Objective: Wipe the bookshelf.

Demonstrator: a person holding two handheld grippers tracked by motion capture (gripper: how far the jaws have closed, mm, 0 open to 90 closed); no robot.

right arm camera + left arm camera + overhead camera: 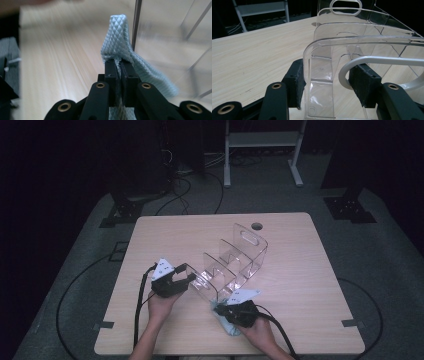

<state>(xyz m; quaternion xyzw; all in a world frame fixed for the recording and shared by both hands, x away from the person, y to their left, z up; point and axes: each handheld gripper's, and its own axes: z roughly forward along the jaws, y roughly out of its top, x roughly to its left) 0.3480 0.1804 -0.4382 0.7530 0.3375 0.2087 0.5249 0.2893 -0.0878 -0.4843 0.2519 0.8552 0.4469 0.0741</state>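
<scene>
Pinched tight in the right gripper (121, 67) is a pale blue cloth (118, 40), held just beside the near end of the clear acrylic organizer (232, 262). Its end wall is straddled by the left gripper (327, 85), jaws partly open, contact probably light. Wiping seems in hand; bracing, then a stroke, is called for. Open table (300, 285) lies right; its front edge is near.

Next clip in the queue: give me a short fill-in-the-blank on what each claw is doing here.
1. The right claw is shut on a light blue ____.
2. The left claw has its jaws on either side of the near wall of a clear plastic ____.
3. The table top is made of light ____.

Missing words: cloth; organizer; wood
</scene>
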